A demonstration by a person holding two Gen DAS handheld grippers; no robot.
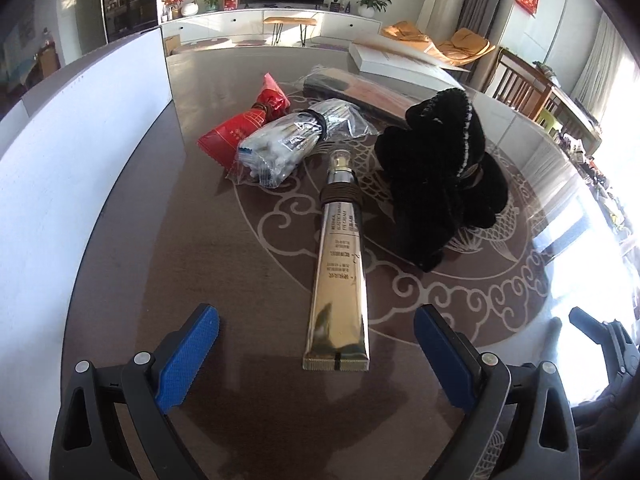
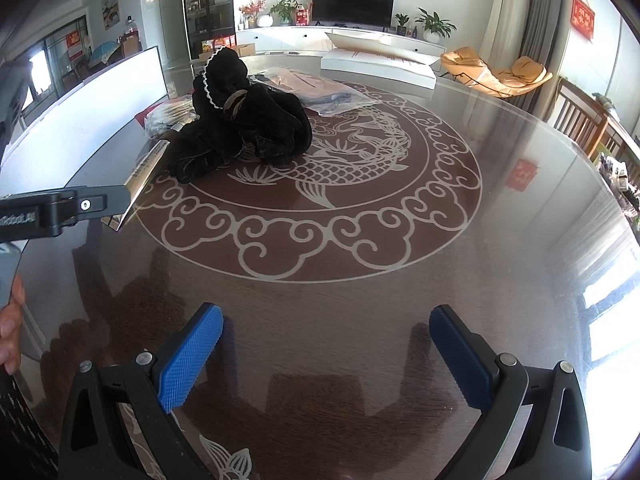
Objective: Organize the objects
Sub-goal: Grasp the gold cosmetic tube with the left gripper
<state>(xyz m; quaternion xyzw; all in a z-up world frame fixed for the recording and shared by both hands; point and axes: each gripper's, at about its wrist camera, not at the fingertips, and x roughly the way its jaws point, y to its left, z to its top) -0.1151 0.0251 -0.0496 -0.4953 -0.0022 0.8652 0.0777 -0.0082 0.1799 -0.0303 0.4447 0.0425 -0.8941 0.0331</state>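
Gold tube (image 1: 340, 264) lies flat on table (image 1: 248, 264), crimped end toward camera, cap end away, dark hair tie (image 1: 341, 196) wrapped round neck. Left gripper (image 1: 316, 354) hovers low, jaws spread wide, tube's crimped end between blue pads (image 1: 188, 360), untouched. Black fabric bundle (image 1: 440, 176) just right of tube; clear bag of cotton swabs (image 1: 288, 140) and red packet (image 1: 248, 124) beyond, left. Right gripper (image 2: 326, 358) open wide over bare table, empty.
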